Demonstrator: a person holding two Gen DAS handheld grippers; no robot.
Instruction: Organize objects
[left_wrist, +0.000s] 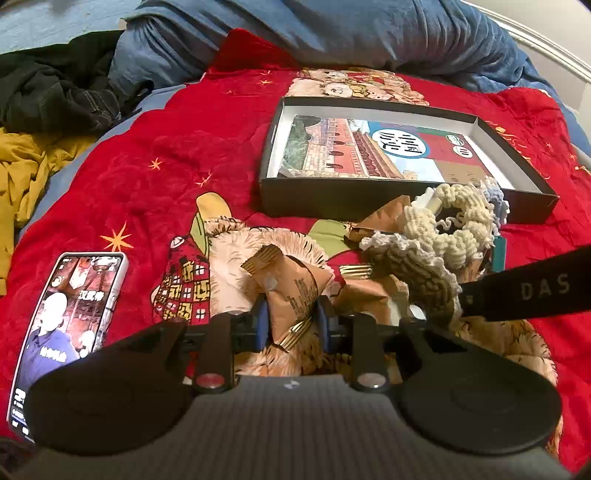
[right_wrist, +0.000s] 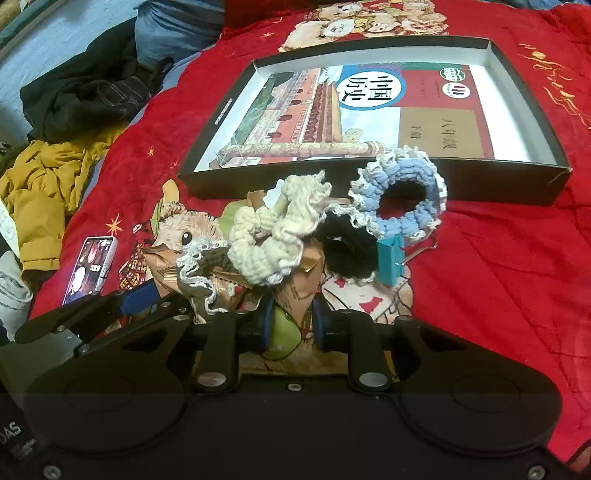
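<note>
The left gripper (left_wrist: 291, 325) pinches a brown snack packet (left_wrist: 291, 291), while the right gripper (right_wrist: 291, 325) sits partly spread over another packet (right_wrist: 295, 291) without clamping it. Knitted scrunchies (right_wrist: 273, 236) lie heaped on the red blanket (right_wrist: 498, 266), just before the open black box (right_wrist: 369, 184) holding a book (right_wrist: 332, 114).

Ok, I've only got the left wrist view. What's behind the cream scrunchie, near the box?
Observer: A blue-and-white scrunchie, in front of the box.
Operator: Anything else hidden in that pile?
Observer: A black scrunchie, just below the blue one and touching it.
Operator: And that teal bit I can barely see?
Observer: A teal clip at the black scrunchie's right edge.
</note>
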